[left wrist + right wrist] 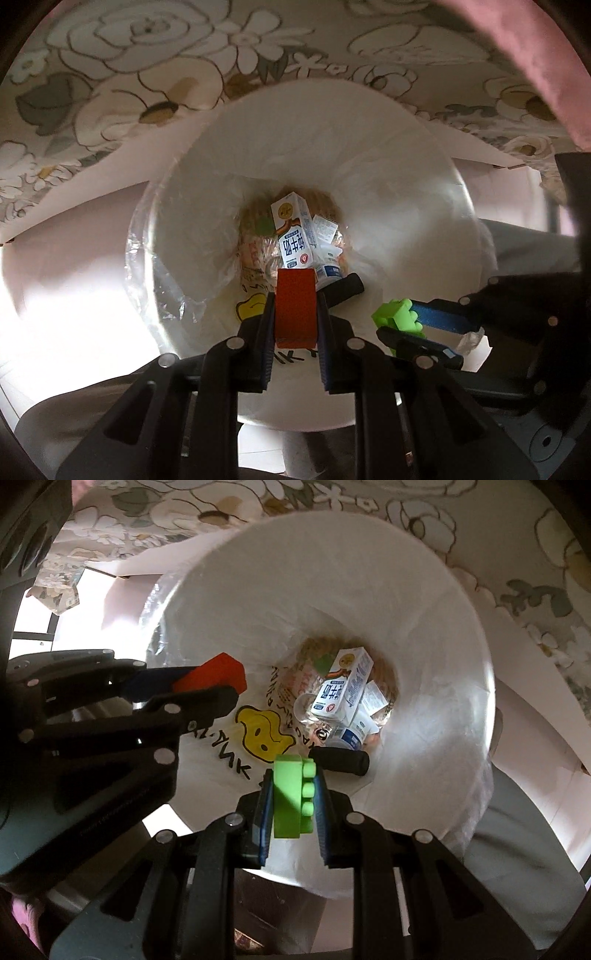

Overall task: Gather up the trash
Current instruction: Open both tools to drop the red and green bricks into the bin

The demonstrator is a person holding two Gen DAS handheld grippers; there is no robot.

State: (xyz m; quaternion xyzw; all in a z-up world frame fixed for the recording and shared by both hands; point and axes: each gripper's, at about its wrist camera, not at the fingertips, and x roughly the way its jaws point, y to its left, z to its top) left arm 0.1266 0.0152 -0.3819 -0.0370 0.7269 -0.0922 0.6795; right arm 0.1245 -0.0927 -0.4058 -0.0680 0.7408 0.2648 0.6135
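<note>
Now poised over the lined bin [424, 177]: left gripper [295, 314] clamped on red block [295, 306], right gripper [293, 801] clamped on green brick [291, 801].
Rigid, light, smooth plastic; held across flat sides, studs toward 3 o'clock; milk carton [343, 686] already inside, toward 12 o'clock.

My left tongs [295, 306] cover the lower part of the milk carton [293, 232] deep in the bin [424, 177], and the red block [295, 306] between them hides the printing just beyond. Past my right tongs [293, 801], the small items under the carton [343, 690] are too jumbled to tell, perhaps wrappers. The black cylinder [340, 761] is partly behind my green block [291, 801].
</note>
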